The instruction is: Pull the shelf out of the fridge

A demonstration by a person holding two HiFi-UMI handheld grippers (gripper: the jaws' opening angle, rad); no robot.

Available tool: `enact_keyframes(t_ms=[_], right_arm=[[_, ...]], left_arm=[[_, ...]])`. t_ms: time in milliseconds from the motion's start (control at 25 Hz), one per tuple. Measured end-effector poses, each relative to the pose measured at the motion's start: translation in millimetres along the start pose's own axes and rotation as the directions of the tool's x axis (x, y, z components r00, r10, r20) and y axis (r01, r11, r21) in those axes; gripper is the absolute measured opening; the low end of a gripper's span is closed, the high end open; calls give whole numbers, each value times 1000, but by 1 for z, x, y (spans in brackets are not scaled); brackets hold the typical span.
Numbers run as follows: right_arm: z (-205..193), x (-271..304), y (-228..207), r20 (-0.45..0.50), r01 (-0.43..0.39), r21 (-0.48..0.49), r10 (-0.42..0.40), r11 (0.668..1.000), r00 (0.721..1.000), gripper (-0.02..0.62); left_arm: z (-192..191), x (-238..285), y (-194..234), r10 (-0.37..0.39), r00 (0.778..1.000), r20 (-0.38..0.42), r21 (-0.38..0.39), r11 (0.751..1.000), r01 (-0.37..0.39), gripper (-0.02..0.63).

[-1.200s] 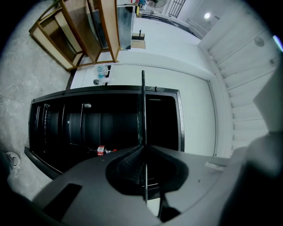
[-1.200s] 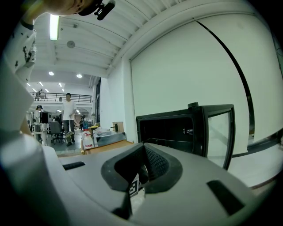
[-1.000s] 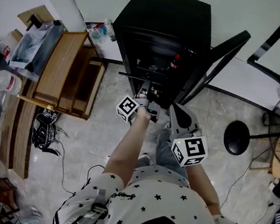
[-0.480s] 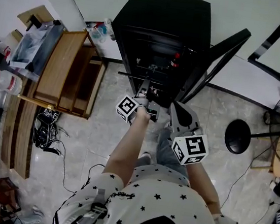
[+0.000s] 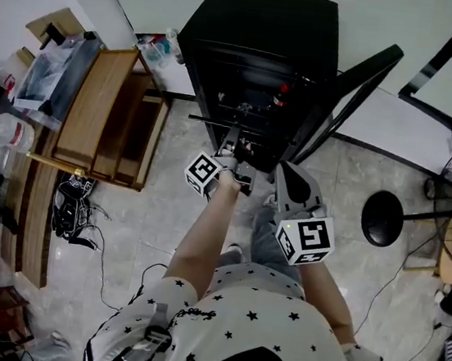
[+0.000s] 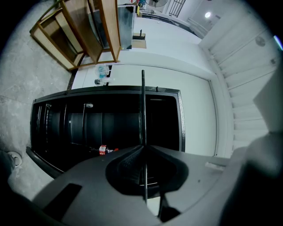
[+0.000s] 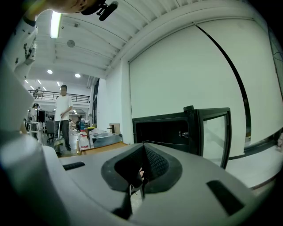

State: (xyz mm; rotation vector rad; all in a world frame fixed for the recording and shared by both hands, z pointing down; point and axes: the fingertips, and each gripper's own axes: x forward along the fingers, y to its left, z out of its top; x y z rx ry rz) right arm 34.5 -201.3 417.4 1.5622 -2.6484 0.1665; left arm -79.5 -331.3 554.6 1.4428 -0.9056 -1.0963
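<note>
**Left claw clamped on shelf wire, right claw idle**

- Shelf: thin front wire runs straight through the left claw, pads pinched onto it. From the head view the wire sits right at this claw's tips, just in front of the fridge mouth. The rest of the shelf is lost in the dark cabinet.
- Fridge: black, directly ahead of the left claw, door swung wide to that claw's right. Small red-and-white item inside, beyond the tips and off to one side.
- Right claw: just right of the left one, apart from the shelf, tips short of the fridge front. Jaws together, nothing between the pads. Fridge opening and glass door lie ahead of it.
- Wooden rack on the floor, well left of the left claw.
- Black round stand base on the floor, right of the right claw.
</note>
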Motion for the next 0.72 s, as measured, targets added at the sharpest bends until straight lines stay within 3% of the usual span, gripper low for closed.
enact_keyframes(t_ms=[720], right_arm=[[3, 4, 0, 6, 3, -6, -3, 1000, 1000, -8]], left_arm=[[6, 2, 3, 6, 1000, 0, -7, 1000, -6, 28]])
